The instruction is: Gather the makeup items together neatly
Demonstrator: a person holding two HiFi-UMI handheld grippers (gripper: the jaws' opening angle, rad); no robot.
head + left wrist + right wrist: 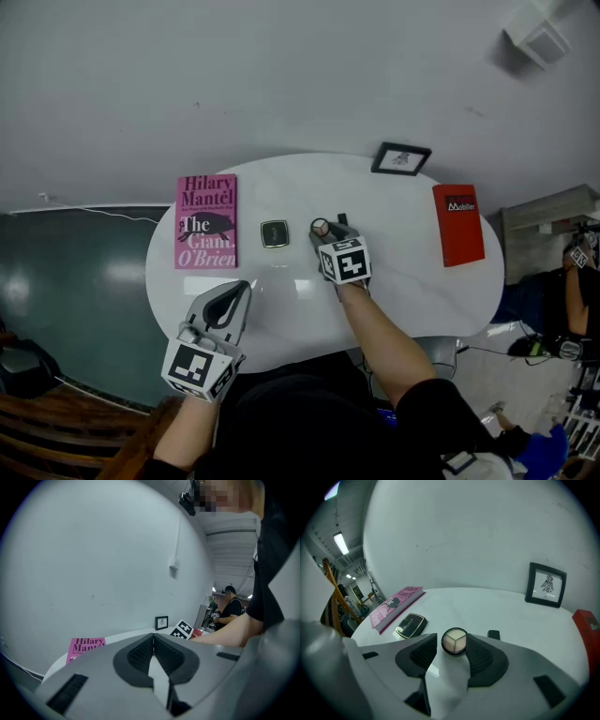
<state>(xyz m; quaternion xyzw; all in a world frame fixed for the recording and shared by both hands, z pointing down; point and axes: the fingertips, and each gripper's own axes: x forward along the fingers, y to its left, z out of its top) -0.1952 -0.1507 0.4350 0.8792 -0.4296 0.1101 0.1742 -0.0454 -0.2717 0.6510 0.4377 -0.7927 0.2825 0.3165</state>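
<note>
Closest to you, your left gripper (247,286) hangs over the near edge of the white table (412,300), a bit nearer to you than the pink book (206,221) and off its right corner. Its jaws are pressed together and there is nothing in them.

Your right gripper (330,230) reaches further in, to the right of the pink book. The little round pot (454,641) with three pale colours sits on the table between its jaws. The jaws stand apart, and it looks like the pads are not squeezing the pot, though the right pad is very close to it. A small dark thing (493,634) lies just past the right jaw; it is too small for me to tell what it is.

The black compact (275,233) lies flat between the pink book and the pot, near both.

The table is round-edged, smooth and shiny. A red book (458,223) lies well to the right of the pink book. A small framed picture (401,158) stands further back, by the plain pale wall (281,75).

Left of the pink book, past the table edge, the dark green floor (66,272) shines. Another person (229,609) stands far off to its right.
</note>
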